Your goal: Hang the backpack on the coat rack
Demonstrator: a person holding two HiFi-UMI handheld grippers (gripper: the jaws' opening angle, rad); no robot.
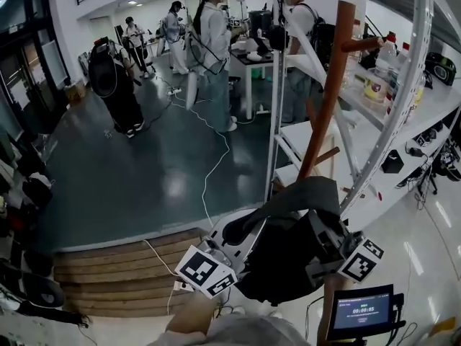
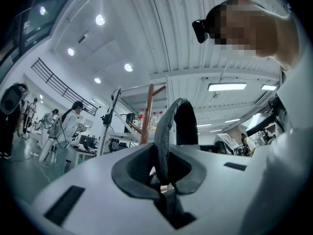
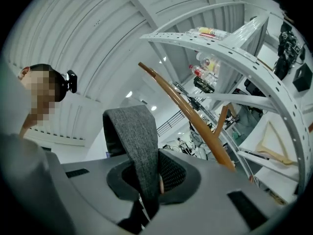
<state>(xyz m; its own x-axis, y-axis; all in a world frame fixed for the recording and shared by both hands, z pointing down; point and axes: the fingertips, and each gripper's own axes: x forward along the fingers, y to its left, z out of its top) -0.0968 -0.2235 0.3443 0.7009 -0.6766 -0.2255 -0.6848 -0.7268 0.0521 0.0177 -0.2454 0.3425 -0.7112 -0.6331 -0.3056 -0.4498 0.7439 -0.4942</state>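
The dark backpack (image 1: 277,265) hangs low in the head view, held up between both grippers just below the coat rack. Its grey strap (image 1: 288,197) arches over the top. The left gripper (image 1: 232,242) is shut on a strap (image 2: 168,131), which loops up out of the jaws. The right gripper (image 1: 317,231) is shut on the grey woven strap (image 3: 137,141) as well. The brown wooden coat rack pole (image 1: 330,85) rises right behind the backpack, with a peg (image 1: 362,45) near its top. That pole (image 3: 193,124) also slants ahead in the right gripper view, and the pole (image 2: 145,116) stands farther off in the left gripper view.
A white metal shelf frame (image 1: 414,85) curves around the rack, with bottles (image 1: 378,67) on its shelf. Several people (image 1: 212,45) stand at tables farther back. A white cable (image 1: 212,157) crosses the floor, wooden steps (image 1: 115,269) lie at lower left, and a small screen (image 1: 360,310) at lower right.
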